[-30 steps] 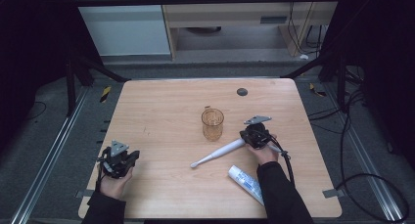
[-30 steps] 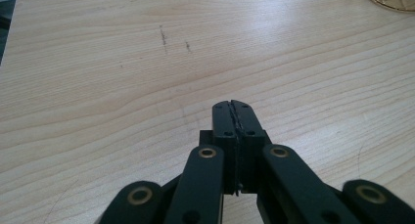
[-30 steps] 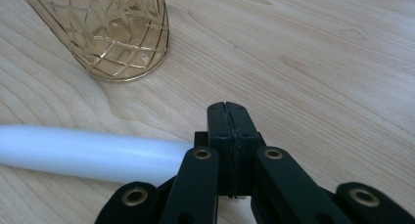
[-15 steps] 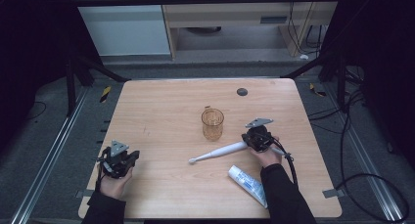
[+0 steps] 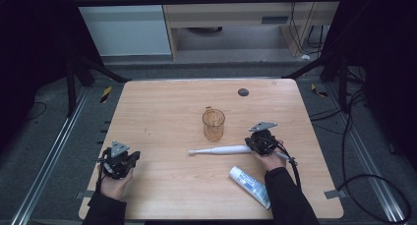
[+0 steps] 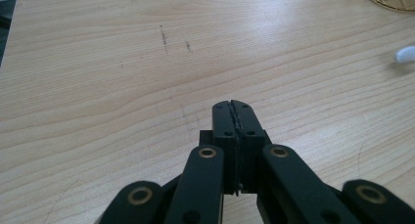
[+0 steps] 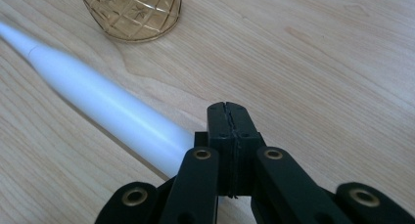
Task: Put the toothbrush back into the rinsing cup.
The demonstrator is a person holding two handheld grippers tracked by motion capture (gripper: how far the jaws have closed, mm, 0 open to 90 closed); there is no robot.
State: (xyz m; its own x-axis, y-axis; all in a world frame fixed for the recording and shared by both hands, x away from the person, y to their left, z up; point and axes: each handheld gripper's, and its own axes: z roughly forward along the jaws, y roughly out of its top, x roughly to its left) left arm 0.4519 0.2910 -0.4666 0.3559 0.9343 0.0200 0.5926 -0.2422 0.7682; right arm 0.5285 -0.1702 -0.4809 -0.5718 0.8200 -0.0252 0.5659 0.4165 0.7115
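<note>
Your right gripper (image 5: pixel 261 142), jaws pressed together, sits against the white toothbrush (image 5: pixel 223 150) lying mid-table, just in front of the amber glass (image 5: pixel 214 124). It looks like a push, not a grasp. Your left gripper (image 5: pixel 118 161), clenched empty, rests near the front-left corner. Next, likely open up and grip the handle. The toothpaste tube (image 5: pixel 250 186) lies by the front edge.

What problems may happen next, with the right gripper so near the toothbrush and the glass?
1. The right gripper has its jaws shut beside the white toothbrush, not around it. Moving sideways would likely push or roll the toothbrush instead of gripping it.
2. The amber glass stands close behind the toothbrush, so a sweep forward might knock it over.
3. The toothpaste tube lies near the right forearm and might get nudged toward the table edge.
</note>
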